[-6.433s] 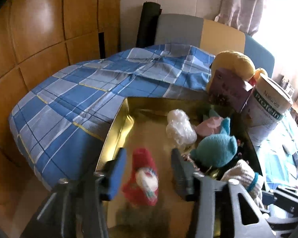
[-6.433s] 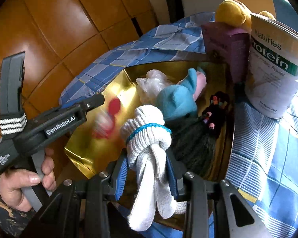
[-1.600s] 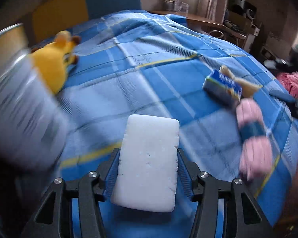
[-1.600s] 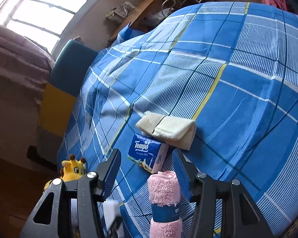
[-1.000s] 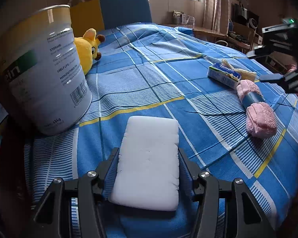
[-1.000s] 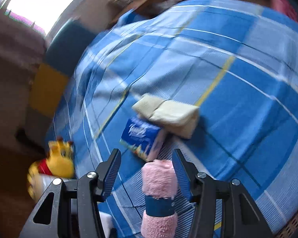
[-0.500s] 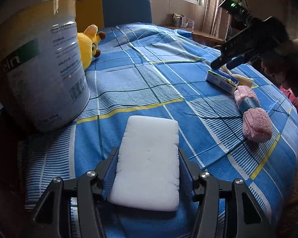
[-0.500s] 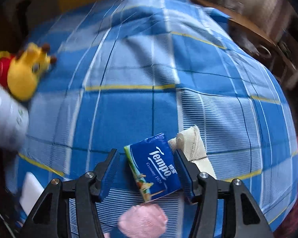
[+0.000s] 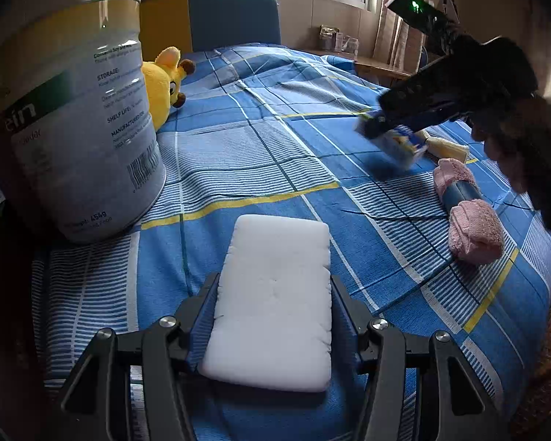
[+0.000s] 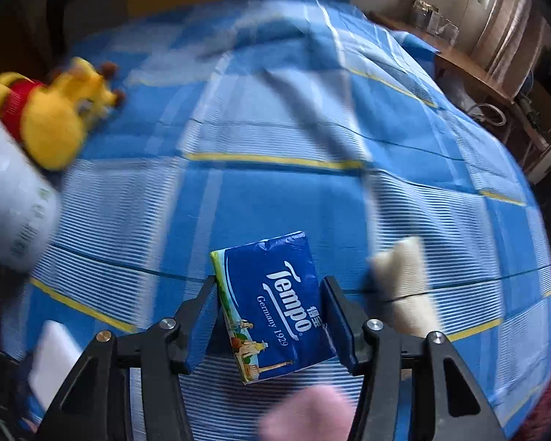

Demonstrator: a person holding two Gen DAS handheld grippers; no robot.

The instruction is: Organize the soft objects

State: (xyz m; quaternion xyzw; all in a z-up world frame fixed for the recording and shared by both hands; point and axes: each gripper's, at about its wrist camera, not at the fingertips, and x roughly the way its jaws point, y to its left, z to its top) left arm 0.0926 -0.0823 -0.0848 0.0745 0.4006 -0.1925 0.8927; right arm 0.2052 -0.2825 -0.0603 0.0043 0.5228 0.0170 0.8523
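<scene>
My left gripper [image 9: 273, 321] is shut on a white sponge [image 9: 273, 301] and holds it low over the blue checked cloth [image 9: 260, 154]. My right gripper [image 10: 268, 316] is shut on a blue Tempo tissue pack [image 10: 275, 303], lifted a little above the cloth; it also shows in the left wrist view [image 9: 396, 139]. A rolled pink towel [image 9: 466, 209] with a blue band lies at the right. A folded cream cloth [image 10: 404, 283] lies beside the pack. A yellow plush toy [image 9: 163, 84] lies at the back left.
A large white protein powder can [image 9: 73, 125] stands at the left, close to the sponge. A blue and yellow chair back [image 9: 209, 18] is behind the table. The table edge drops off at the right.
My right gripper has closed in on the tissue pack, gripped it and raised it off the cloth. My left gripper still holds the sponge in nearly the same spot.
</scene>
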